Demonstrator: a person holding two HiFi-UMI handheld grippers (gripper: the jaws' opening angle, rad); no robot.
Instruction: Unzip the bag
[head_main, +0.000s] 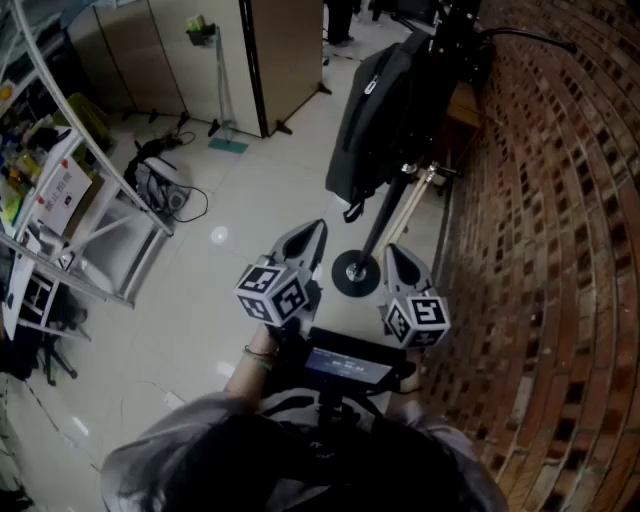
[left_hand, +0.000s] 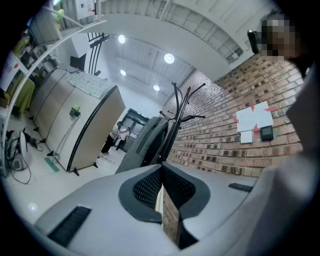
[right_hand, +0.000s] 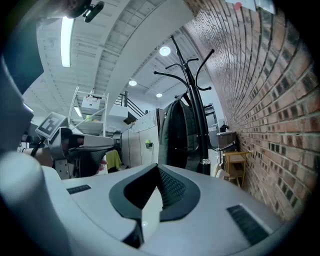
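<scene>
A black backpack (head_main: 385, 110) hangs on a black coat stand (head_main: 388, 215) beside the brick wall; the bag (left_hand: 150, 137) shows ahead in the left gripper view, and the backpack (right_hand: 179, 135) fills the middle of the right gripper view. Its zipper is too small to make out. My left gripper (head_main: 310, 238) and right gripper (head_main: 400, 262) are held side by side, well short of the bag, above the stand's round base (head_main: 356, 273). Both are shut with nothing between the jaws. The left gripper (left_hand: 161, 187) and the right gripper (right_hand: 154, 192) point level at the bag.
A brick wall (head_main: 560, 220) runs along the right. A small wooden table (right_hand: 234, 162) stands behind the stand. Metal shelving (head_main: 70, 200) and cables (head_main: 160, 185) sit at the left, beige partition panels (head_main: 200, 60) at the back. Two people (left_hand: 117, 135) stand far off in a doorway.
</scene>
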